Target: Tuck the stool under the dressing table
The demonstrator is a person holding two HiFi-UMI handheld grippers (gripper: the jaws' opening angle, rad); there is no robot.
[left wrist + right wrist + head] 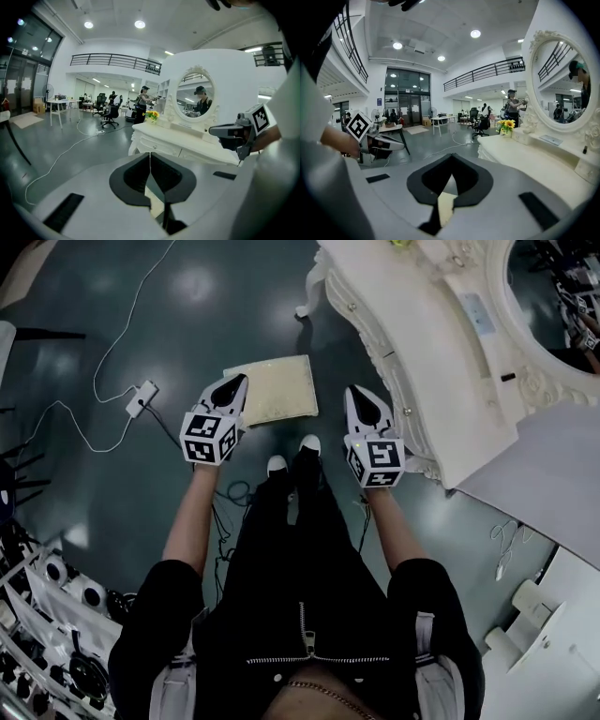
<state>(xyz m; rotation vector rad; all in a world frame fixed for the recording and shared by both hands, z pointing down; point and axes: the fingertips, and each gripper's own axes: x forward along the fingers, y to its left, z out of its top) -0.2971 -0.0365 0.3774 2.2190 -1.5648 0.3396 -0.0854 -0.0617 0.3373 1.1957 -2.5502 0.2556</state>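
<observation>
Cream fabric with a fine, rough weave is covering the seat of the stool. From the head view the seat is looking square and flat, with soft rounded corners. Its legs are hiding under the seat, so I cannot describe them.

The stool is standing on the dark, shiny floor, out in the open. It is sitting left of the white carved counter and apart from it, not under it. One curved white leg of the counter is showing near the far right corner of the seat.

The person is standing behind the stool, and white shoe tips are pointing at its near edge. The left tongs are hovering over the left edge of the seat. Their dark pads are meeting in a thin line, with nothing between them. The right tongs are hanging between the stool and the counter front. They are also pressed together and gripping nothing.

An oval mirror is lying in its white frame on the counter. A thin cable is running across the floor to a small white socket box, left of the stool.
</observation>
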